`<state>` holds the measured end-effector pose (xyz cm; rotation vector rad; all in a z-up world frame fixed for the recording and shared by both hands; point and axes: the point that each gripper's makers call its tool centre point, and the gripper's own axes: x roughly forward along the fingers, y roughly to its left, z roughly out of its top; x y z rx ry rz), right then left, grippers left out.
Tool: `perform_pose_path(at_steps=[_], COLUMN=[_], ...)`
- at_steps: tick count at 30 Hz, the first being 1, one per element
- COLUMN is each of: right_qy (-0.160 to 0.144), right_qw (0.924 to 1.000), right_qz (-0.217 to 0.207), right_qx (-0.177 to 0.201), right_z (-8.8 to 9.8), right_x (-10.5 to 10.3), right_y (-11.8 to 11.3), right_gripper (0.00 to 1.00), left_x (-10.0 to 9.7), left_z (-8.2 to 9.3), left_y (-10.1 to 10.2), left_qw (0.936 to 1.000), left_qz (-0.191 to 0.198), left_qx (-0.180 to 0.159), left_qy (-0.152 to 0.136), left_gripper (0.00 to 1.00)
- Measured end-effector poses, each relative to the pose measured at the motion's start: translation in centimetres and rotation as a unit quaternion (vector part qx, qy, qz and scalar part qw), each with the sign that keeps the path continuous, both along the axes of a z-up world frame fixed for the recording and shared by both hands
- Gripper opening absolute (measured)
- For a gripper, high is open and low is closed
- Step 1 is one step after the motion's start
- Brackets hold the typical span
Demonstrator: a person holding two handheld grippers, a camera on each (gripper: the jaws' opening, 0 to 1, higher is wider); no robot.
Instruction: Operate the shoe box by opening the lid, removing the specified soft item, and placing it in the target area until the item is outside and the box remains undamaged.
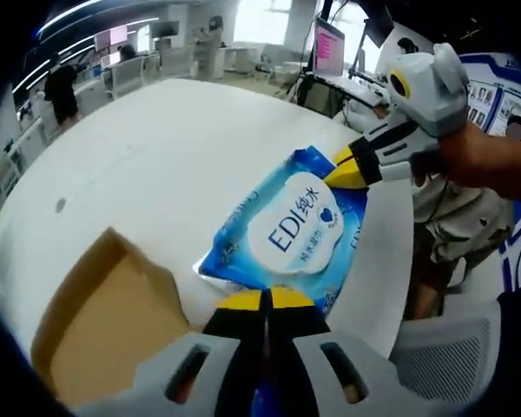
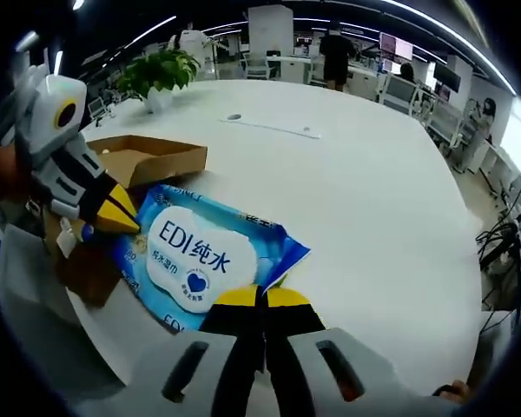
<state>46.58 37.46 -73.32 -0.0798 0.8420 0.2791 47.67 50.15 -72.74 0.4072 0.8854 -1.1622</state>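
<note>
— So where is the wipes pack?
— Lying flat on the white counter, just beside the open cardboard box. The left gripper has its jaws clamped on one end, the right gripper on the opposite end.
— Anything nearby?
— A potted plant at the counter's far edge, a small round port in the top, monitors and chairs beyond.
</note>
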Motion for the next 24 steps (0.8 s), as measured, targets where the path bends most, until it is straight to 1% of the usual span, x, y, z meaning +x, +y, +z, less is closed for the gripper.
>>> perform_pose_path(at_steps=[5,11,20,24], right_qy=[0.006,0.017,0.024,0.029], right_qw=[0.9999,0.9995,0.9992,0.9986], right_qz=[-0.007,-0.01,-0.017,-0.022], right_qx=[0.012,0.024,0.028,0.038], right_z=[-1.0,-2.3,-3.2,-3.7], right_x=[0.3,0.3,0.4,0.2], right_y=[-0.3,-0.1,-0.5,-0.4], right_gripper=[0.0,0.0,0.0,0.0], left_x=[0.5,0.4,0.5,0.5], left_z=[-0.6,-1.5,-2.0,-2.2], left_y=[-0.2,-0.1,-0.3,-0.3], left_qw=[0.9999,0.9997,0.9997,0.9997], left_qz=[0.003,0.003,0.004,0.003], left_qx=[0.011,0.022,0.021,0.024], left_qy=[0.001,0.01,0.01,0.007], left_gripper=[0.0,0.0,0.0,0.0])
